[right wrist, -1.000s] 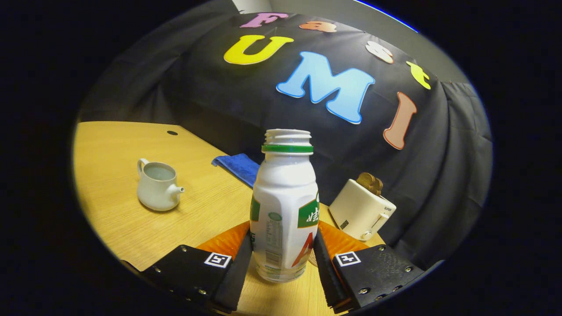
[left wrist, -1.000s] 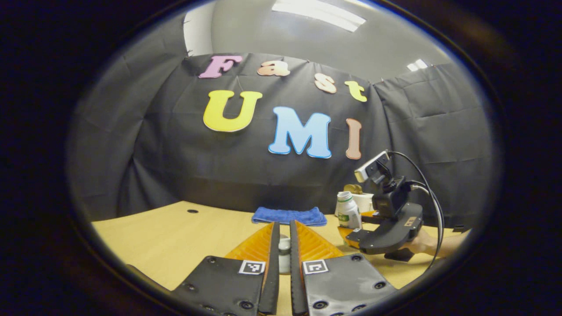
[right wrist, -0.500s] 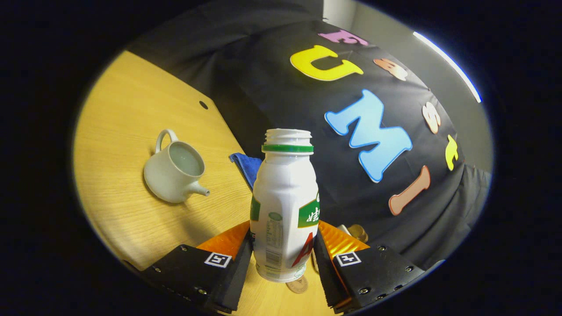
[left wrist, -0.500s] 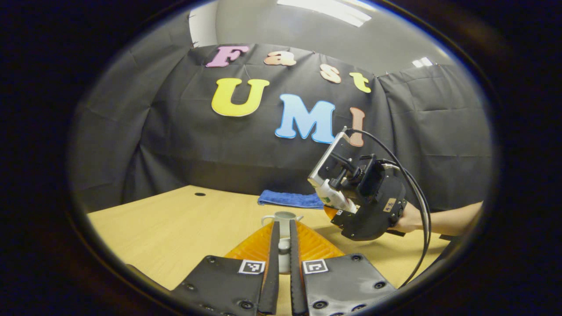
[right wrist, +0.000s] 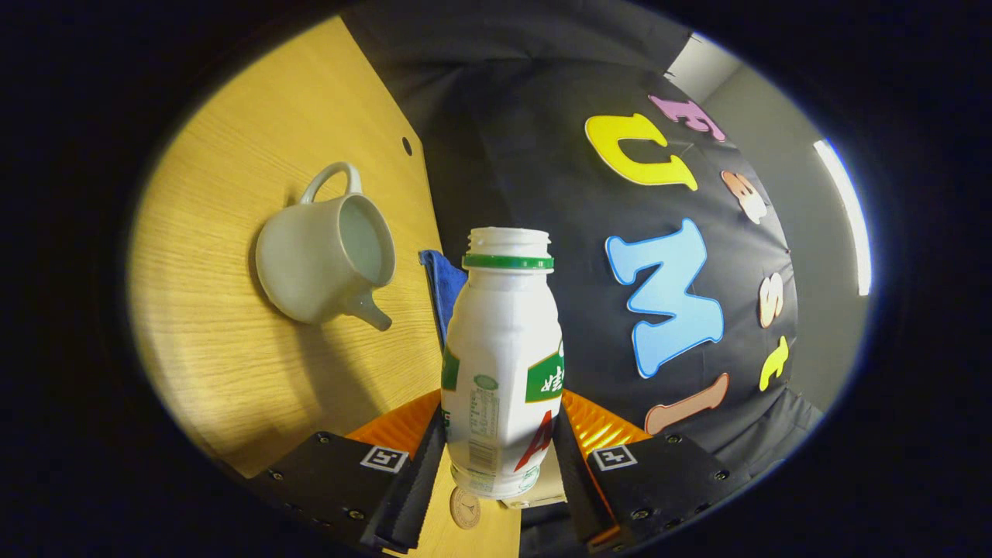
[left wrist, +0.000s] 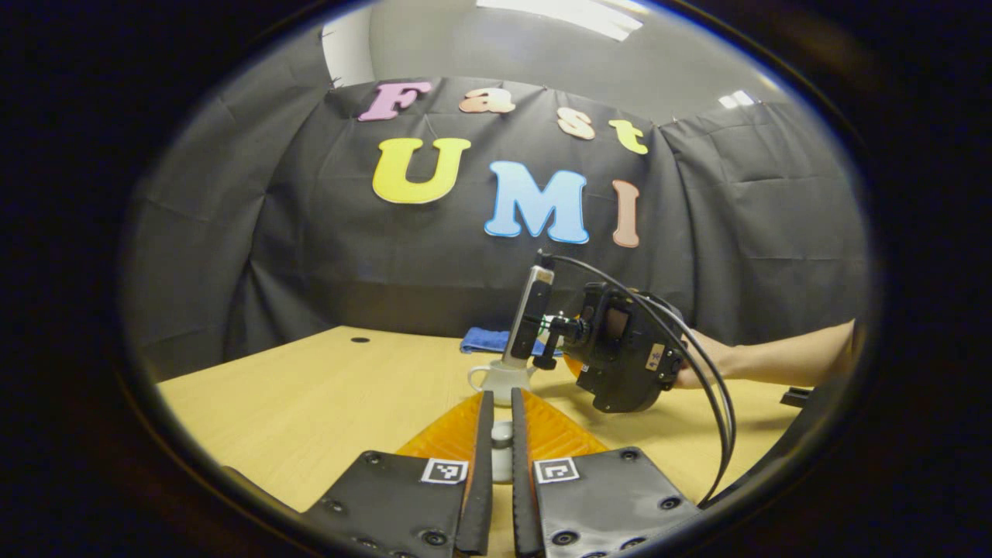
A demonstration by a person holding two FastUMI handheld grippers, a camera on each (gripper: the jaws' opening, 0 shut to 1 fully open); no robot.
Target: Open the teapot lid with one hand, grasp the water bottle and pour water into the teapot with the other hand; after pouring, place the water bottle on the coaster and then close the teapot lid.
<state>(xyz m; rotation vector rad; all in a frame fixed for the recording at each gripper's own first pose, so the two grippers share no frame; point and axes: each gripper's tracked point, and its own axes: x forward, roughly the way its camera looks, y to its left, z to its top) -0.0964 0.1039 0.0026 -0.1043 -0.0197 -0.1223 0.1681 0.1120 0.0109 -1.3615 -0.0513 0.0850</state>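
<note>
We have tipped the white plastic water bottle (right wrist: 502,364) sideways since a moment ago, so pouring comes next. Our right gripper (right wrist: 496,453) pinches it beside the open white ceramic teapot (right wrist: 325,260). Our left gripper (left wrist: 496,442) pinches the small white teapot lid (left wrist: 501,446).

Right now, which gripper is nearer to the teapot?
Right. The right gripper hangs just beside the teapot, tilting the water bottle; the left gripper holds the lid, farther back.

Wooden table (left wrist: 310,395) — black cloth wall (left wrist: 325,263) behind.
</note>
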